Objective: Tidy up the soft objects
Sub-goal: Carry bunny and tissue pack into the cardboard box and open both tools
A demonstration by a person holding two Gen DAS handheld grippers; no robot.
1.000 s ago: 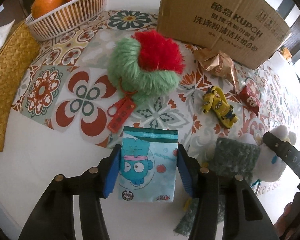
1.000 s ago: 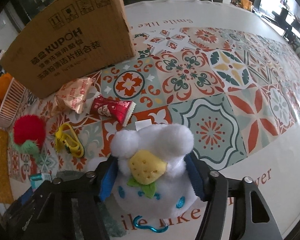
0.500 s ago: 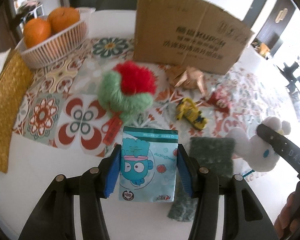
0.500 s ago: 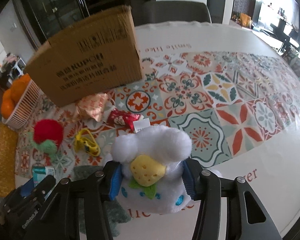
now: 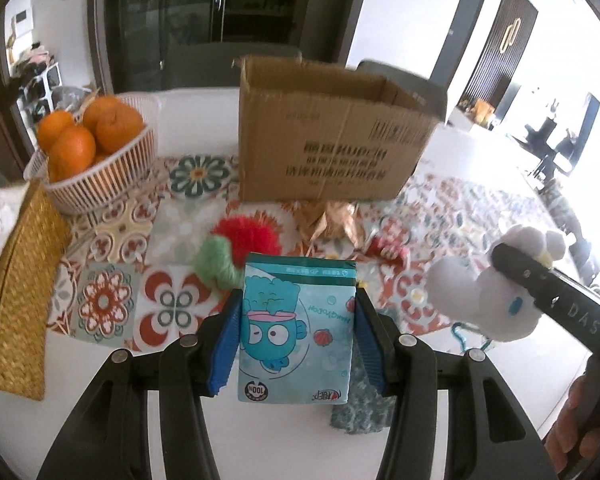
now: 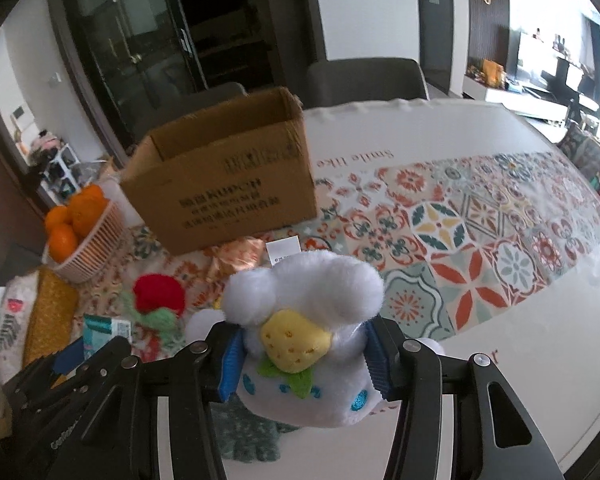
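Note:
My left gripper (image 5: 296,336) is shut on a blue tissue pack (image 5: 296,324) with a cartoon fish and holds it above the table. My right gripper (image 6: 302,356) is shut on a white plush toy (image 6: 304,320) with a yellow strawberry, also lifted; the plush also shows in the left wrist view (image 5: 484,292). An open cardboard box (image 5: 332,140) stands at the back, also seen in the right wrist view (image 6: 228,176). A red and green fluffy ball (image 5: 236,248) and a green cloth (image 6: 248,432) lie on the table.
A white basket of oranges (image 5: 92,160) stands at the back left beside a woven yellow mat (image 5: 20,280). A gold wrapper (image 5: 328,216) and a red snack packet (image 5: 388,240) lie in front of the box. The tablecloth (image 6: 480,248) stretches right.
Both grippers have risen with their objects and tilted up, so the open top of the box and the room behind now show.

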